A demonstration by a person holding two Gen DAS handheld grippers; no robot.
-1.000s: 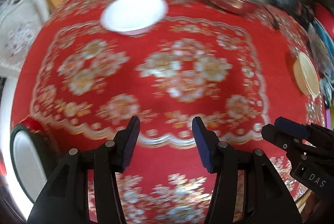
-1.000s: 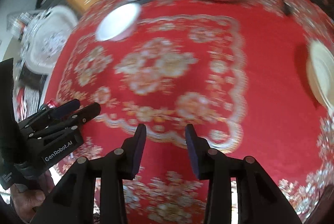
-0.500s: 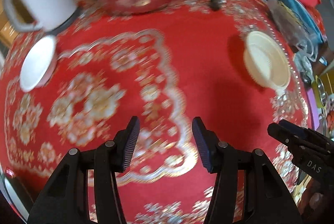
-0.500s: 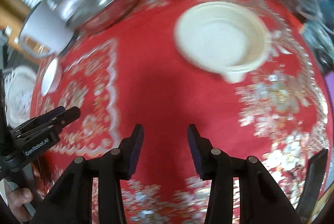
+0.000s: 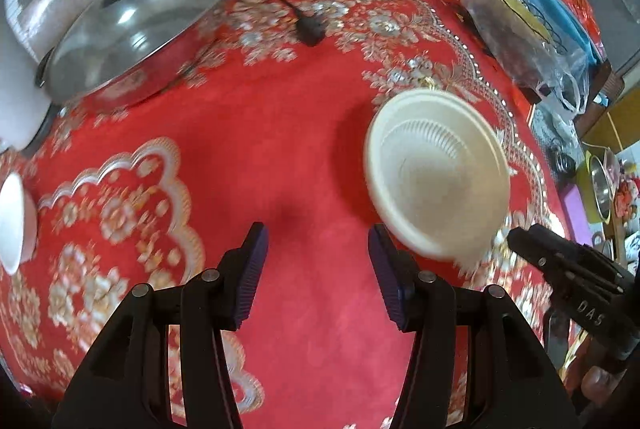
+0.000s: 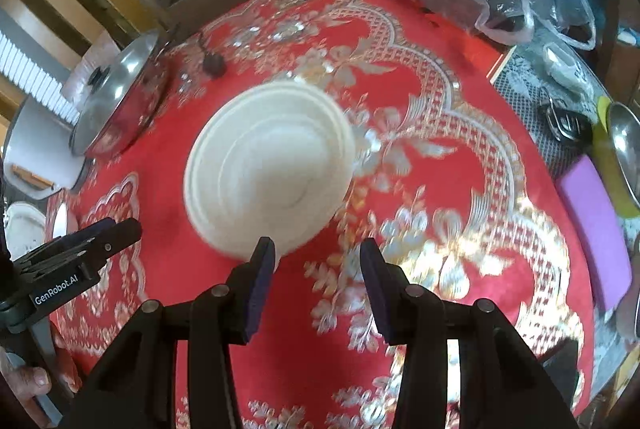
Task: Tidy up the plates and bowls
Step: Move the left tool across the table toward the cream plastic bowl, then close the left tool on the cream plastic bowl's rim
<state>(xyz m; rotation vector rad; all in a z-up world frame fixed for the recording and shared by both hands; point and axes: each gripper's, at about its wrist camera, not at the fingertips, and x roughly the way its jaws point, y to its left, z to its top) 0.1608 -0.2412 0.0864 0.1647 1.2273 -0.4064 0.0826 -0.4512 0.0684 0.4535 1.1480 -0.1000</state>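
We note both tools hovering over the red patterned tablecloth (image 5: pixel 280 133). Left gripper (image 5: pixel 318 249): jaws spread wide, nothing between them. Right gripper (image 6: pixel 318 261): jaws likewise wide apart and empty, its left finger (image 6: pixel 262 277) overlapping the near rim of the cream plastic bowl (image 6: pixel 268 177) in the right wrist view; contact cannot be told. In the left wrist view the same bowl (image 5: pixel 436 173) sits on the cloth just ahead and right of the left gripper. We see a small white bowl (image 5: pixel 14 225) at the far left edge. Further back: a steel pan with lid (image 5: pixel 136 25), a black plug (image 5: pixel 310 29), then a plastic bag (image 5: pixel 516 33).
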